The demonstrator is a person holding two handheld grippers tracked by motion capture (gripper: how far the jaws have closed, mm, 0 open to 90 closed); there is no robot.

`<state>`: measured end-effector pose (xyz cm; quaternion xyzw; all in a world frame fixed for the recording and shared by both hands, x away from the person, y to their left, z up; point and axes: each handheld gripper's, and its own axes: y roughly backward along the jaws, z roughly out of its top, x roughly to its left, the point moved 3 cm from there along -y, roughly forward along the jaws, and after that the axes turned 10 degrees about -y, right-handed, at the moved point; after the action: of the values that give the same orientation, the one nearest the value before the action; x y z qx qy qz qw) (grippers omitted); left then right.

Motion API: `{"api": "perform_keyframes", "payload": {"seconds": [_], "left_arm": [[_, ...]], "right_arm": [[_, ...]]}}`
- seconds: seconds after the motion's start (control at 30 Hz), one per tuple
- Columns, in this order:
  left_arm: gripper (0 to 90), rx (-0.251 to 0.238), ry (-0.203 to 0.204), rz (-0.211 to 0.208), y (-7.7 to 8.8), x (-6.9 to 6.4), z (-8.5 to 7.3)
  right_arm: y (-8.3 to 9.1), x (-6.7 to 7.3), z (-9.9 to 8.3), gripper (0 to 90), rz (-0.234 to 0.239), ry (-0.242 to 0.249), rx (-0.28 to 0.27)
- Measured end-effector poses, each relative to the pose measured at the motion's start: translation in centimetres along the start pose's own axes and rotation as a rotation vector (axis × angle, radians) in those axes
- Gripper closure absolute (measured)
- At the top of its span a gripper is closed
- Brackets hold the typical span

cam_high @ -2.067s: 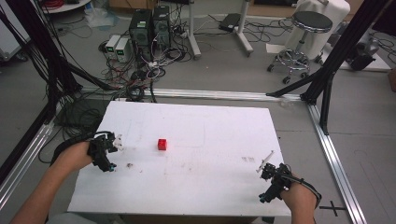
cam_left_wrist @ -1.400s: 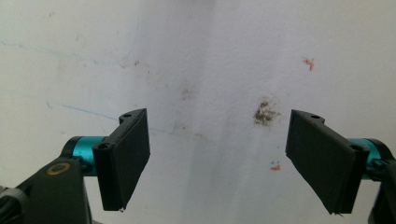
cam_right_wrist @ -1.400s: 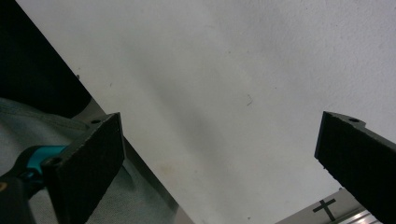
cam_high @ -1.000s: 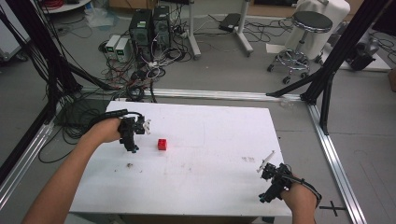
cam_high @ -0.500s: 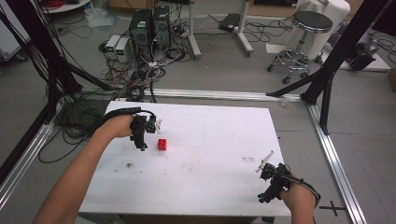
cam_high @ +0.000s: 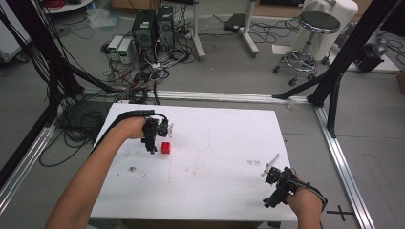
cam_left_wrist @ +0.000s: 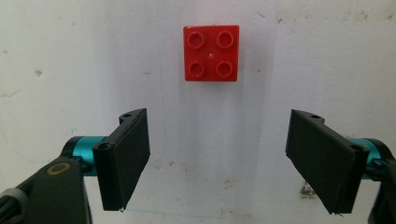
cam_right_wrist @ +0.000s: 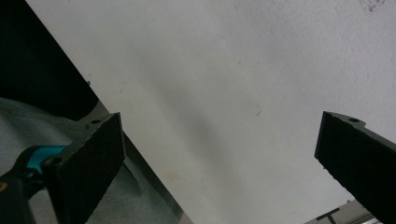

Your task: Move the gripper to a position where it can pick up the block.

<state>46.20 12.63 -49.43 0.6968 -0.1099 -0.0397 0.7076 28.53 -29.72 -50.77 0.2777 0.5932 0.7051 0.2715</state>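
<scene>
Left gripper [cam_high: 158,135]: jaws spread wide with nothing between them; it hangs over the table's far-left part, pointed down at the surface, touching no object.
Left gripper, own view [cam_left_wrist: 217,161]: the two black jaws stand well apart at either side, with bare white tabletop in the gap.
Red brick [cam_high: 165,148]: a small square building brick with four studs on top, lying flat on the table, just beside the left gripper on its right side, toward the far-left corner more than the middle.
Red brick, left gripper view [cam_left_wrist: 211,53]: it sits ahead of the jaws and roughly centred on the gap between them, apart from both.
Right gripper [cam_high: 277,183]: held low near the table's near-right corner, well apart from the brick.
Right gripper, own view [cam_right_wrist: 224,163]: jaws wide open and holding nothing, looking across the table's edge.
Left hand [cam_high: 134,127]: forearm reaches in from the near-left, across the table's left side.
Right hand [cam_high: 302,202]: at the near edge, close to the right corner.
Table [cam_high: 215,143]: white rectangular top, scuffed, with small dark marks near the left side and faint marks toward the right edge.
Stool [cam_high: 313,36]: round black seat on a wheeled base, on the floor beyond the far-right corner.
Computer towers [cam_high: 153,26]: on the floor past the far edge, among tangled cables.
</scene>
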Motion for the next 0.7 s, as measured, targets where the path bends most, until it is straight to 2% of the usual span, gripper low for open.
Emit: {"api": "perform_keyframes", "payload": {"seconds": [0.27, 0.7], "left_arm": [[22.2, -0.002, -0.033, -0.026, -1.0, 0.5, 1.6], [22.2, 0.000, -0.046, -0.053, -2.7, 1.0, 2.8]], "right_arm": [[-0.1, 0.1, 0.2, 0.9, 0.003, 0.007, 0.004], [-0.1, 0.2, 0.3, 0.9, 0.001, 0.011, 0.004]]}}
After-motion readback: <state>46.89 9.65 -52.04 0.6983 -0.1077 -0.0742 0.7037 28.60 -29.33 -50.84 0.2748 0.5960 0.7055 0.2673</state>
